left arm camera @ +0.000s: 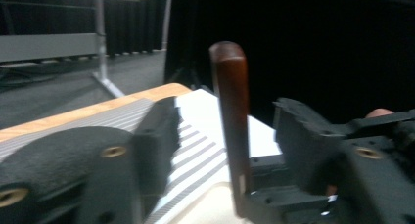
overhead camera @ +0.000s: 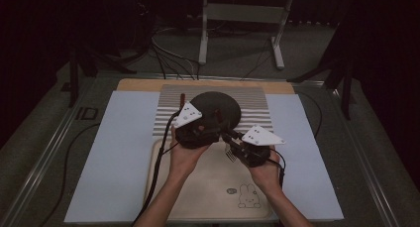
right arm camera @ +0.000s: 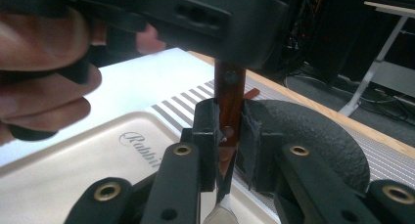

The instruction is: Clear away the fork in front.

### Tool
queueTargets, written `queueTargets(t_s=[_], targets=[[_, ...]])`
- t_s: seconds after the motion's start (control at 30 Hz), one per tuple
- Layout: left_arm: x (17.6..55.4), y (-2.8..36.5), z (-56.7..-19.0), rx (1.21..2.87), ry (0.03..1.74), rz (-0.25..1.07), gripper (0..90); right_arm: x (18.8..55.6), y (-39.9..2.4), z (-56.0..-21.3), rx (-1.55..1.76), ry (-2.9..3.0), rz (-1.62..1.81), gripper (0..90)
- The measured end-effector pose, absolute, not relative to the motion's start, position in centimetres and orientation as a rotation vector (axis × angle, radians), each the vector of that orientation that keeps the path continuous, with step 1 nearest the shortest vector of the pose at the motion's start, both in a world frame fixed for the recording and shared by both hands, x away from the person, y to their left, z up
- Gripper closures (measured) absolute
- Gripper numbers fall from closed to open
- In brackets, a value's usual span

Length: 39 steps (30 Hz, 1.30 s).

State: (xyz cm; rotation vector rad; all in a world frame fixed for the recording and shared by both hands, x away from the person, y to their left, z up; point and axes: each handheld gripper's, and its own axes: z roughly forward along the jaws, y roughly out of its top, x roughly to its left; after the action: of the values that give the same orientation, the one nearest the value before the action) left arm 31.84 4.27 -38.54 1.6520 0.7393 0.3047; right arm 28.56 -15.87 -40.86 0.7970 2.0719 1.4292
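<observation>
2 grippers are seen in the high view: the left gripper (overhead camera: 214,124) and the right gripper (overhead camera: 229,137) meet above the tray's (overhead camera: 208,197) far edge, just before the dark plate (overhead camera: 218,108).

In the left gripper view, the wooden handle (left arm camera: 230,111) stands upright between its spread jaws, untouched.

In the right gripper view, its jaws are pressed onto the handle (right arm camera: 229,104), the metal end below.

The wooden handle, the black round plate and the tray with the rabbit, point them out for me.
wooden handle (left arm camera: 230,111), left gripper view, middle of its reddish-brown shaft.
black round plate (overhead camera: 225,105), high view, bare right part of its top.
tray (overhead camera: 208,187), high view, bare cream floor left of the rabbit drawing.
</observation>
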Motion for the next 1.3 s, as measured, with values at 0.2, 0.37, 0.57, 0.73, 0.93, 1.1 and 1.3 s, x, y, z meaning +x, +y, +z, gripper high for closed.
queueTargets(t_s=[0.2,0.37,0.57,0.73,0.93,1.1,1.3], targets=[[31.9,4.1,-38.6,1.644,0.726,0.273,72.4,28.4,-15.6,-40.8,0.799,2.048,1.440,77.8],[31.9,4.3,-38.5,1.646,0.726,0.273,80.1,28.4,-15.7,-40.8,0.803,2.045,1.463,77.0],[31.8,4.2,-38.5,1.665,0.724,0.275,80.3,28.5,-15.9,-40.7,0.833,2.043,1.475,43.6],[31.9,4.3,-38.5,1.665,0.728,0.278,80.3,28.6,-16.1,-40.8,0.834,2.060,1.432,20.1],[31.9,4.6,-38.4,1.668,0.738,0.280,80.3,28.7,-16.5,-40.9,0.847,2.098,1.420,11.2],[32.0,5.3,-38.0,1.669,0.746,0.287,80.3,28.5,-17.7,-40.8,0.859,2.075,1.407,11.0],[32.0,6.0,-37.7,1.665,0.763,0.282,80.3,28.1,-19.4,-40.7,0.877,2.017,1.382,11.0]])
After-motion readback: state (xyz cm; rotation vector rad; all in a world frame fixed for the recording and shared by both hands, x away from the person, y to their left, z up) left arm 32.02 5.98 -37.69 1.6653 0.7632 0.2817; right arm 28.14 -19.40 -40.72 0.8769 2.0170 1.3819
